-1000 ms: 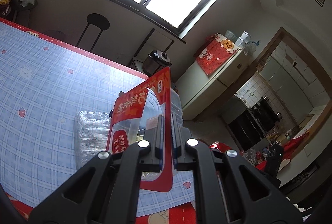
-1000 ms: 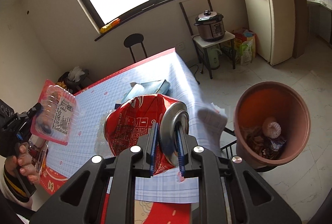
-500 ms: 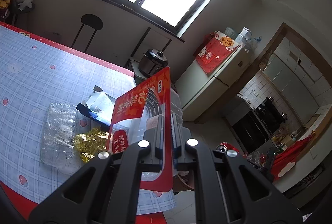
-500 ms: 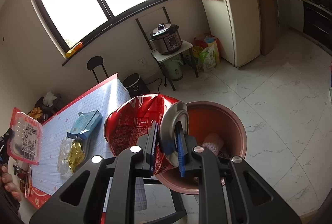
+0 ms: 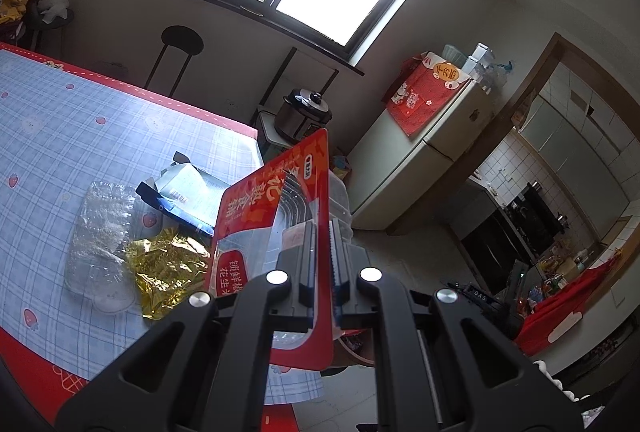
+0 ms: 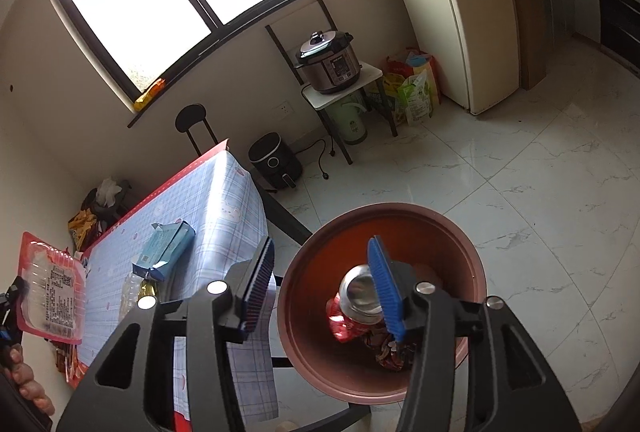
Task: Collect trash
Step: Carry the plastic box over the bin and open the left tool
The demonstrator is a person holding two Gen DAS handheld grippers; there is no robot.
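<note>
The tabletop has a light blue checked cloth with small red strawberries and a red edge. On it lie a shiny gold wrapper, a see-through plastic tray and a blue and white carton. The left tool is black and grips a red packet with white writing. The right tool is black with blue pads. The bin is reddish brown. The can inside it is red and silver. The floor is white marble with grey veins.

Chinese print "花生" on red package
</note>
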